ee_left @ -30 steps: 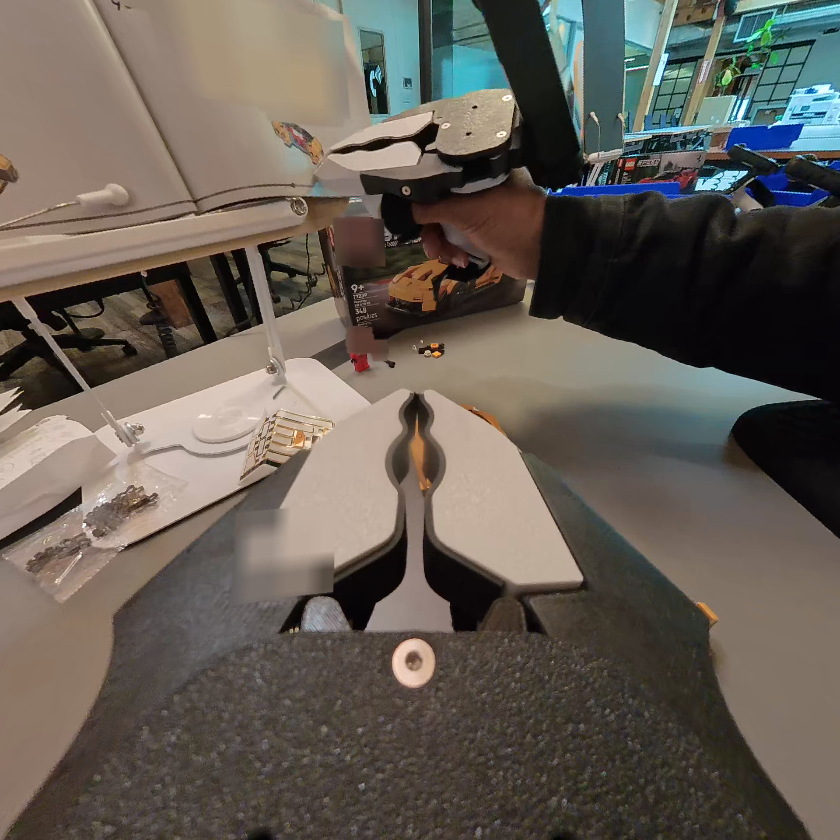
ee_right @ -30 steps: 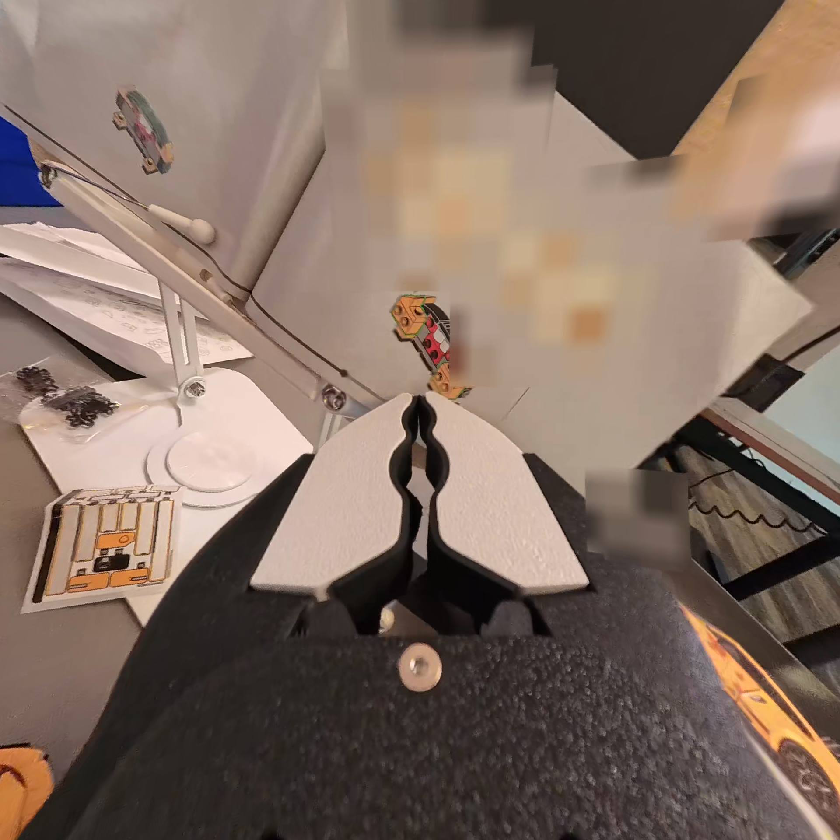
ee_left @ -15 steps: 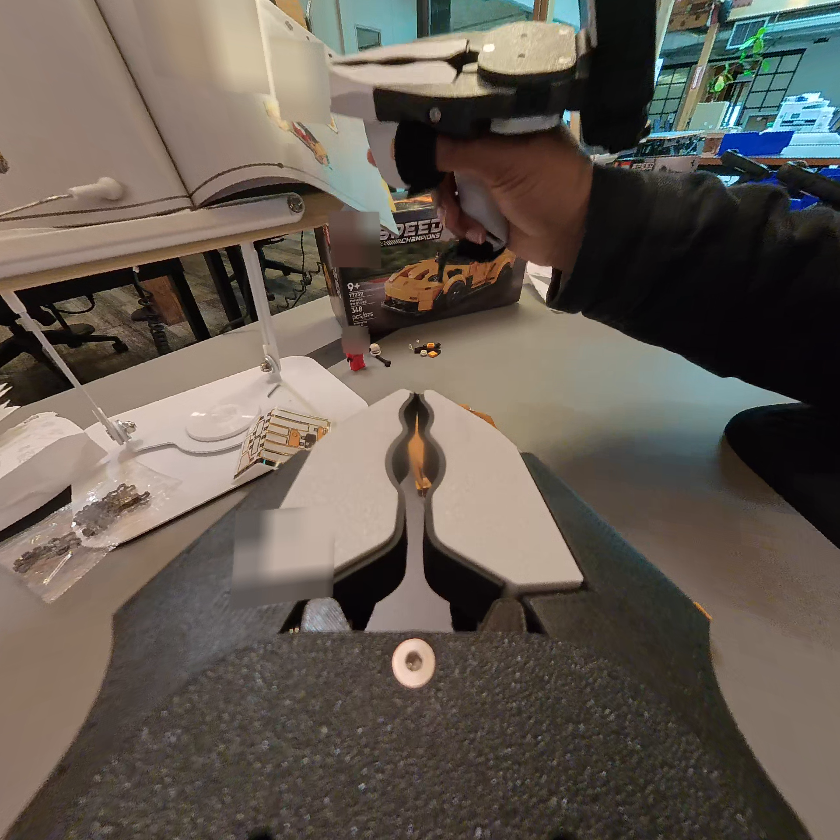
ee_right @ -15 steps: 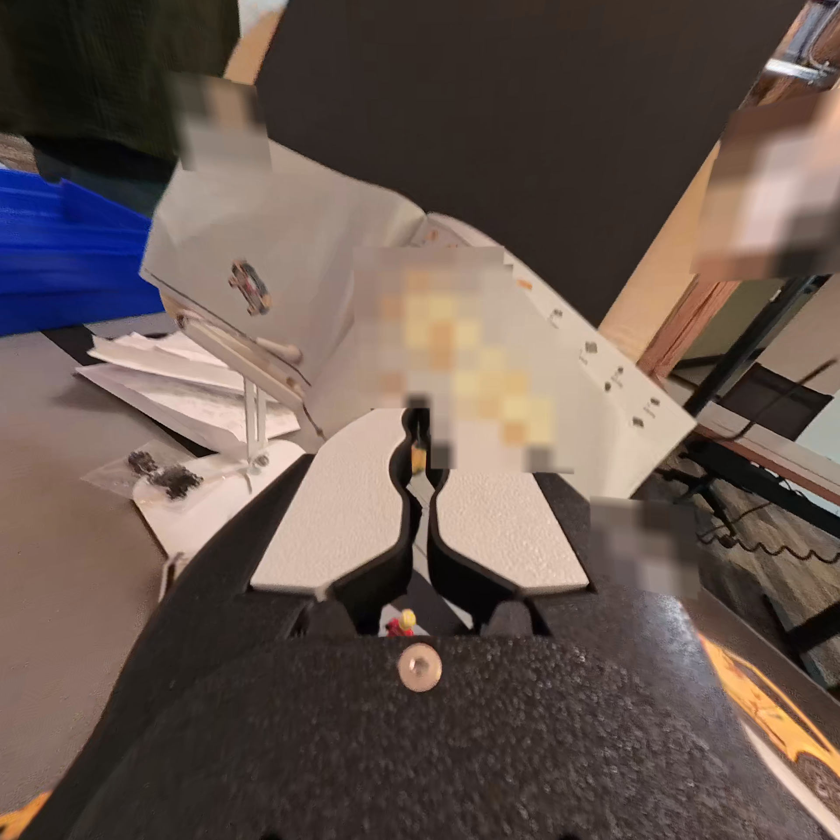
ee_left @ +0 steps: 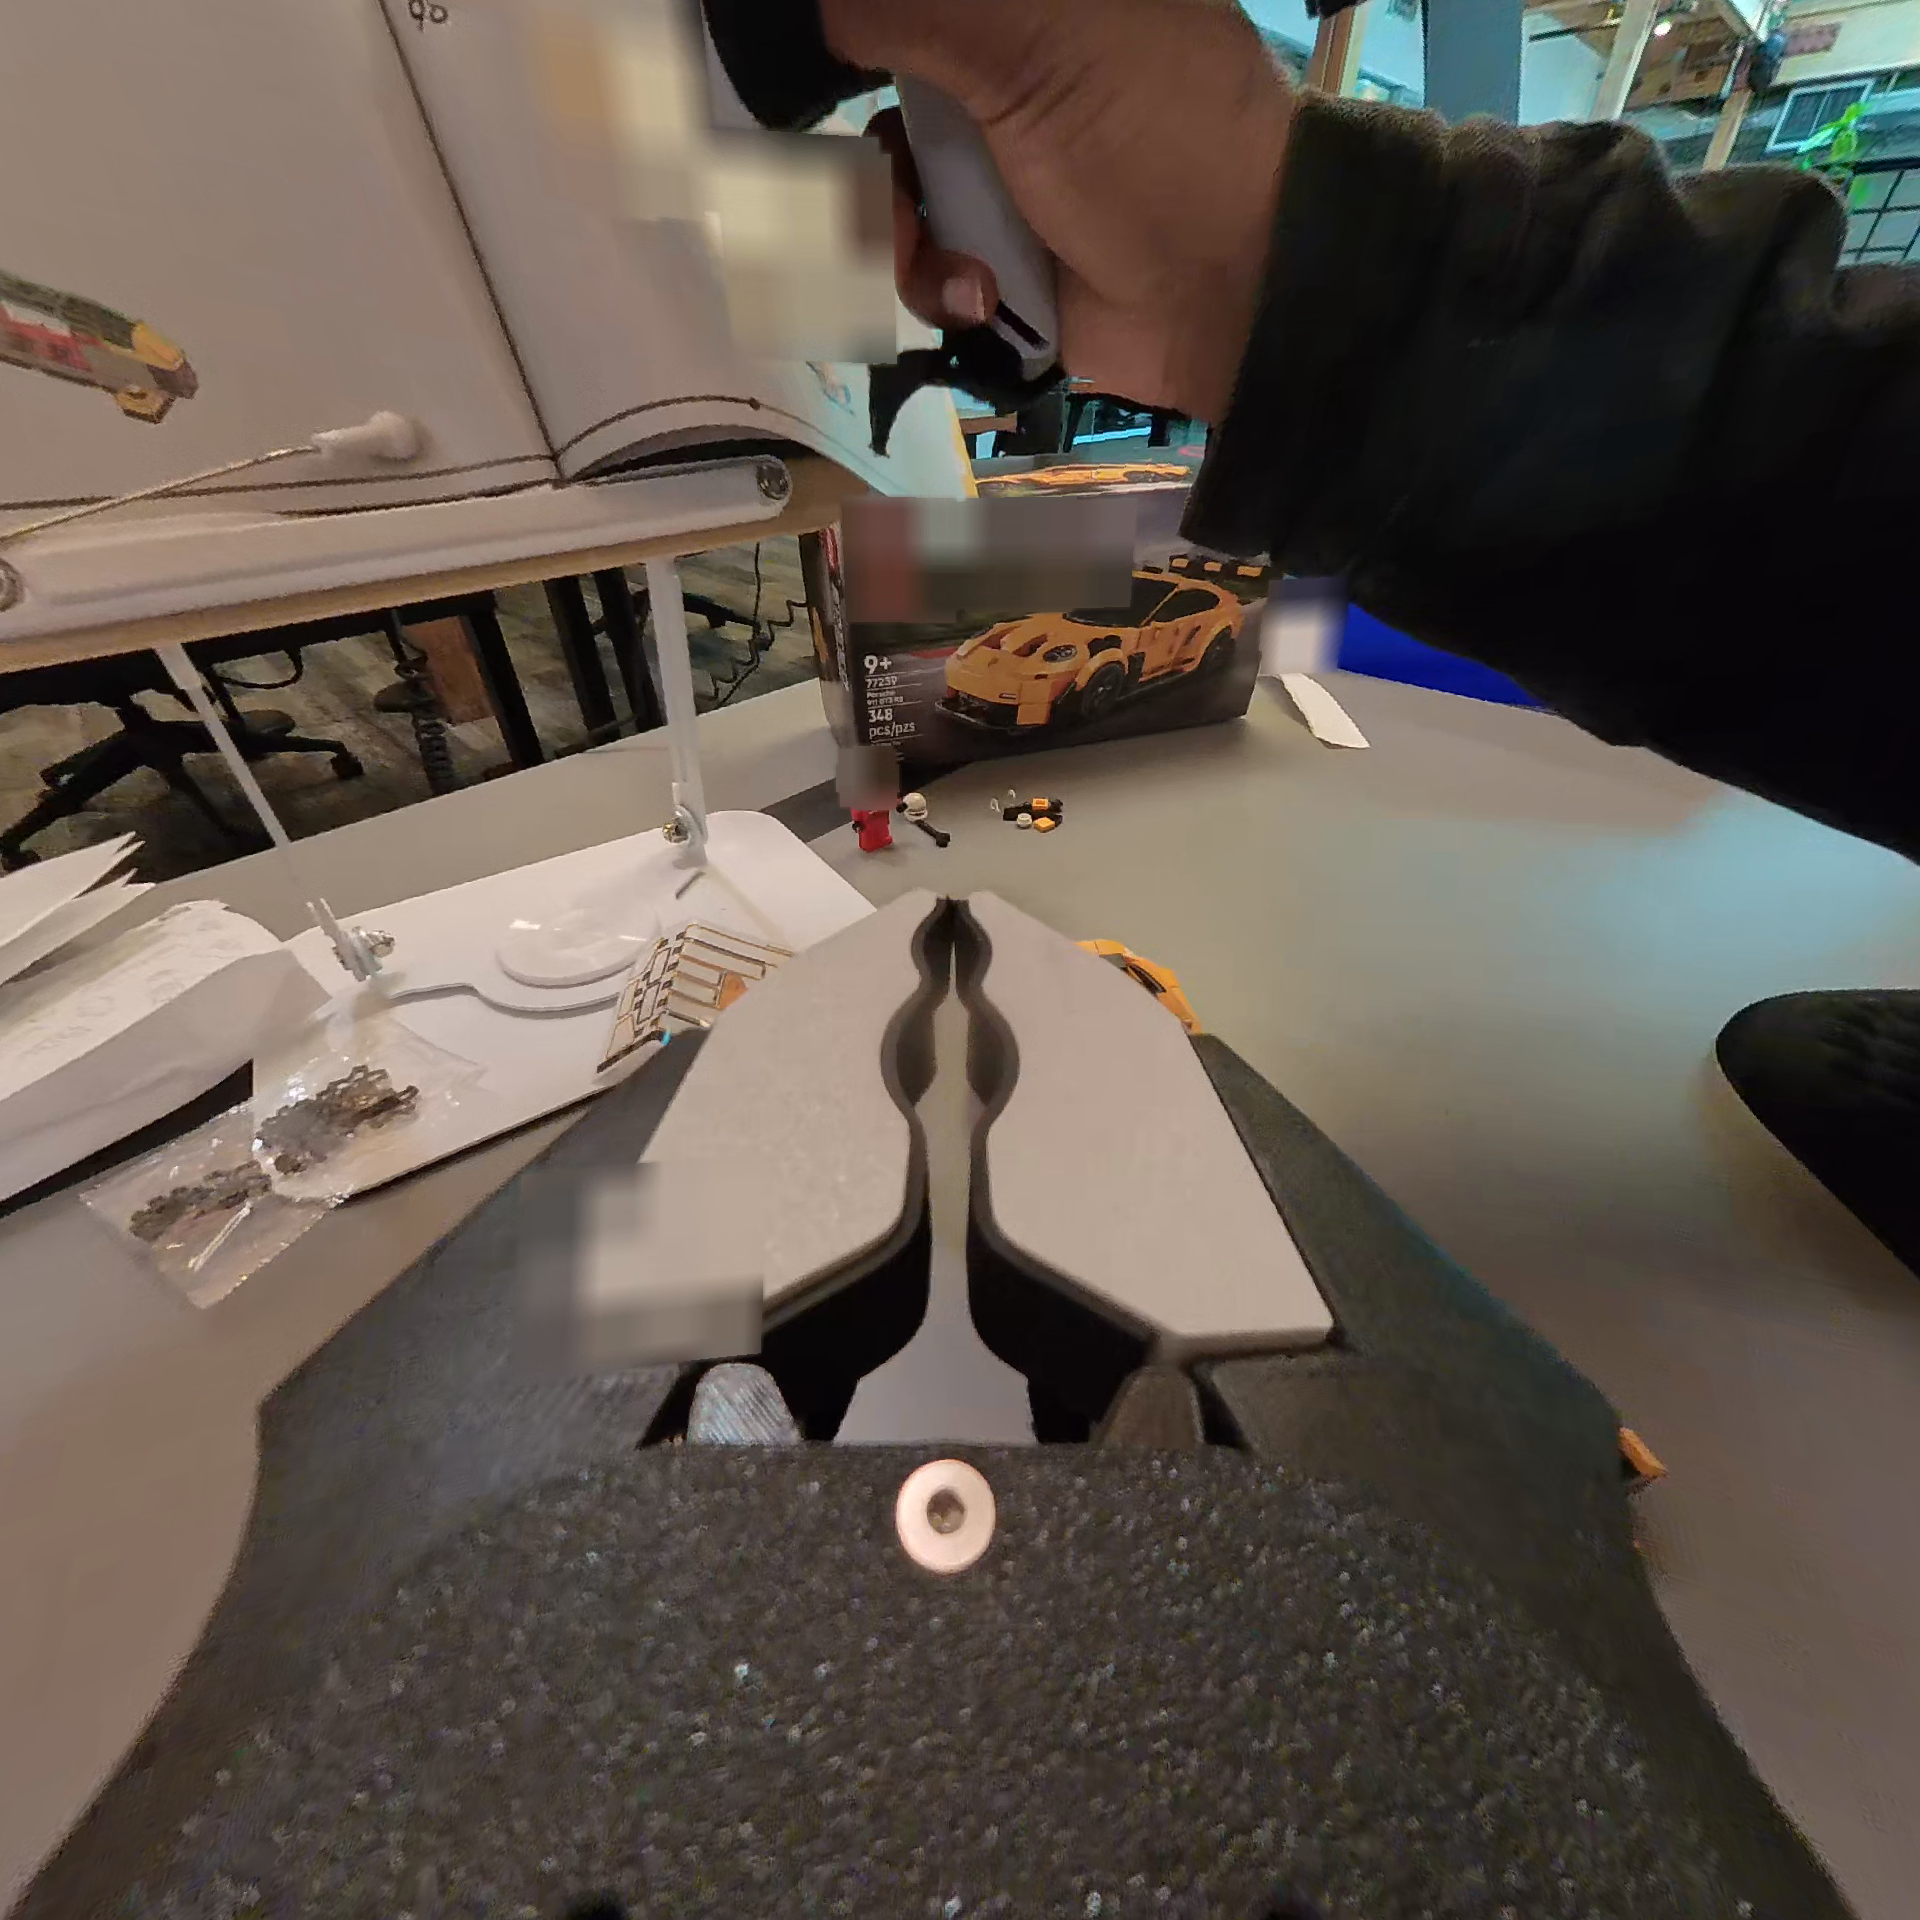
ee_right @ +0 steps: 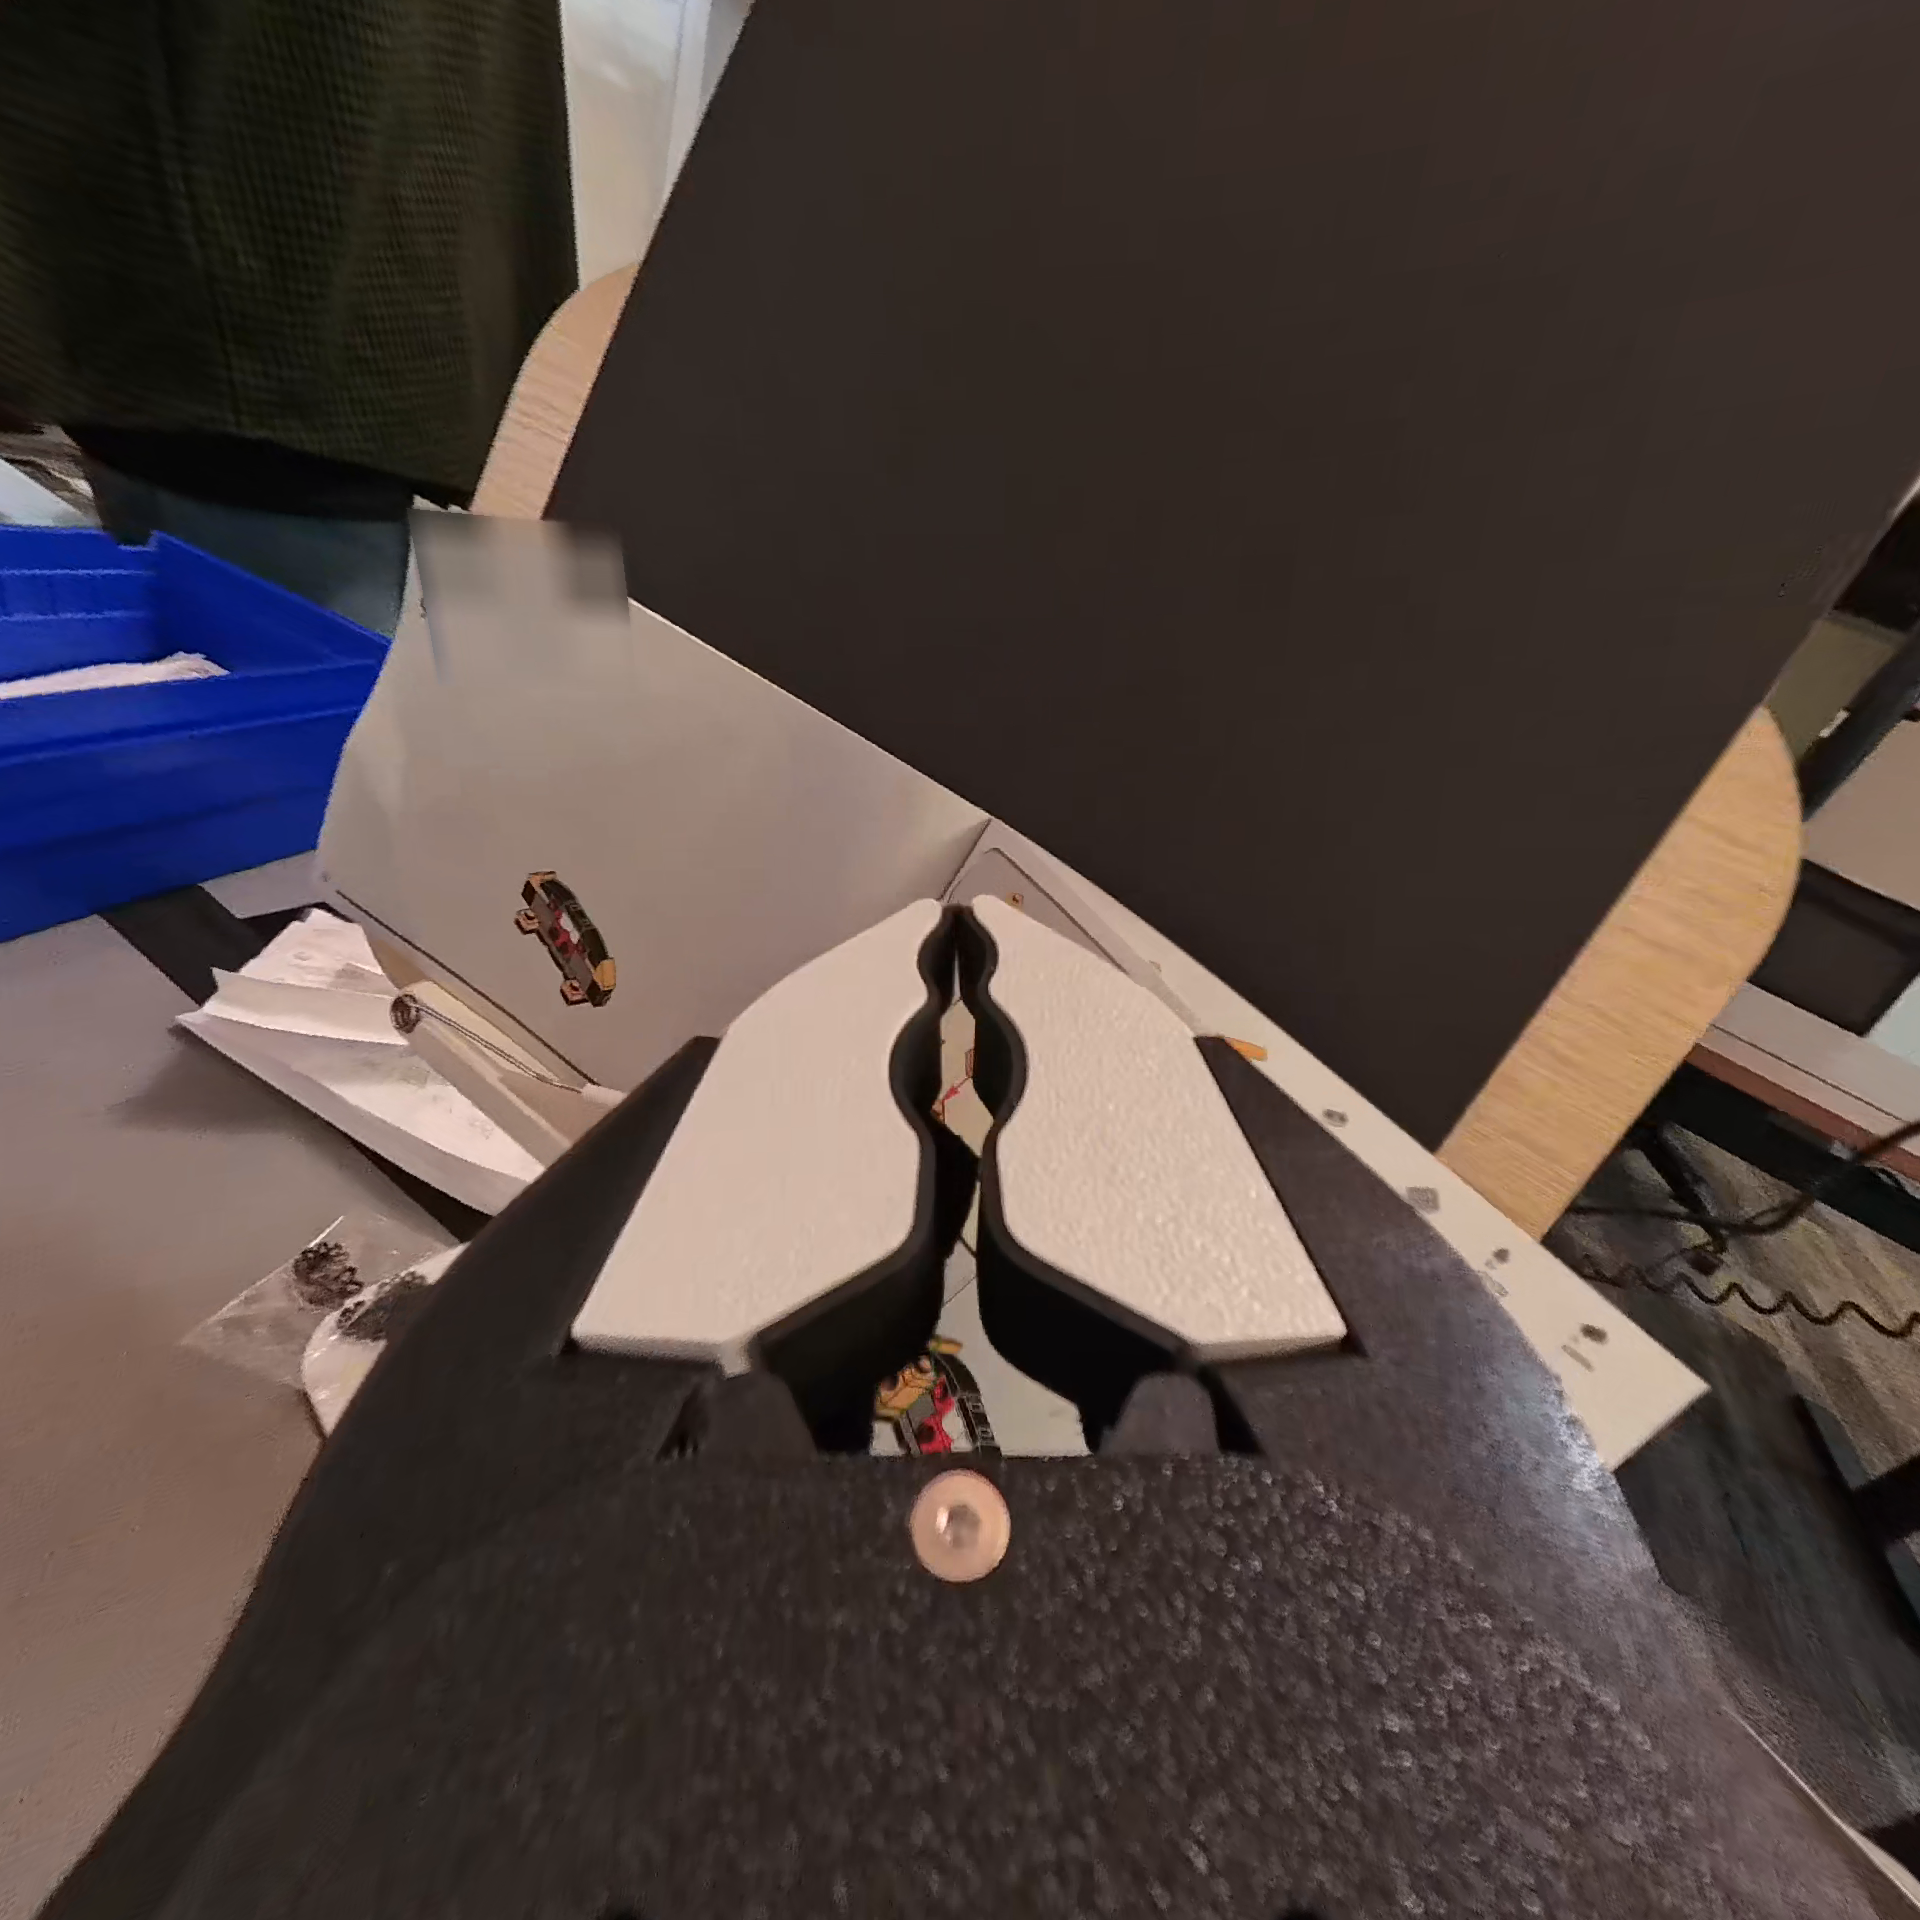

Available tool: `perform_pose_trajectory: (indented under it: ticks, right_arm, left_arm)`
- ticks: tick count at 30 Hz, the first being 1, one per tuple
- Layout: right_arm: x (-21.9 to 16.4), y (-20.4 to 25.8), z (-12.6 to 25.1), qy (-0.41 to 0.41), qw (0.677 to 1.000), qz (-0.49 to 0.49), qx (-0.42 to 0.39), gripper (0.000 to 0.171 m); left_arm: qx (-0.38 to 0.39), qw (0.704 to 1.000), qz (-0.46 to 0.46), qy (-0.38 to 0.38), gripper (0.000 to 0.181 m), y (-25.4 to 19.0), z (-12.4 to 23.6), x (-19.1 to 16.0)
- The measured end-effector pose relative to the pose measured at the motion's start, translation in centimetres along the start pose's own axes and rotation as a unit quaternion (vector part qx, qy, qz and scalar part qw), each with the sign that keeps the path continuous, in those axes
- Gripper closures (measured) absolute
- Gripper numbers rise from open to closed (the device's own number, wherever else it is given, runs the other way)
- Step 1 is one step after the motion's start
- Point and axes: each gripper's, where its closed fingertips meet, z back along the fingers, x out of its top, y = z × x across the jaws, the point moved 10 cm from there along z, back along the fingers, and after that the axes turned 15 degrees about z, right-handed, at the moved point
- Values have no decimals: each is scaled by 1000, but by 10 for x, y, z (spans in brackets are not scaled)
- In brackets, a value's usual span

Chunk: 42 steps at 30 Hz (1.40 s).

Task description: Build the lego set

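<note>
The instruction booklet (ee_left: 260,260) lies open on a white stand. My right gripper (ee_right: 958,920) is raised over it and shut on the edge of a booklet page (ee_right: 1403,1226), which is lifted off the other pages (ee_right: 623,810). In the left wrist view only a hand on the right gripper's handle (ee_left: 977,208) shows at the top. My left gripper (ee_left: 951,914) is shut and empty, low over the grey table (ee_left: 1455,987). The orange car build (ee_left: 1143,977) sits just behind its right finger, mostly hidden.
The set's box (ee_left: 1049,644) stands at the back, with a red minifigure (ee_left: 873,826) and small loose pieces (ee_left: 1034,810) in front of it. A sticker sheet (ee_left: 686,971), a bag of dark parts (ee_left: 301,1132) and the stand's base (ee_left: 520,935) lie left. A blue bin (ee_right: 156,727) is farther left. Tip to tip, the grippers are about 25 cm apart.
My right gripper has risen and swung across with the page, leaving the top of the left wrist view. The left gripper shifted slightly; orange no longer shows between its fingers.
</note>
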Motion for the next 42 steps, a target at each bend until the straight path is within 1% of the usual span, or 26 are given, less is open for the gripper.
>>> perform_pose_trajectory:
  ticks: [6,16,25,42]
  right_arm:
    - [0,4,-2,19,1000,8,-10,171]
    - [2,6,0,24,999,16,-18,171]
    - [-9,-1,9,38,999,11,-32,171]
    - [-7,-4,11,39,998,14,-37,171]
  left_arm:
    - [-3,1000,1,-2,181,-1,0,1]
    - [-4,1000,4,0,181,-1,0,0]
    - [-7,1000,5,0,181,-2,0,1]
    - [-9,1000,9,3,181,-1,0,0]
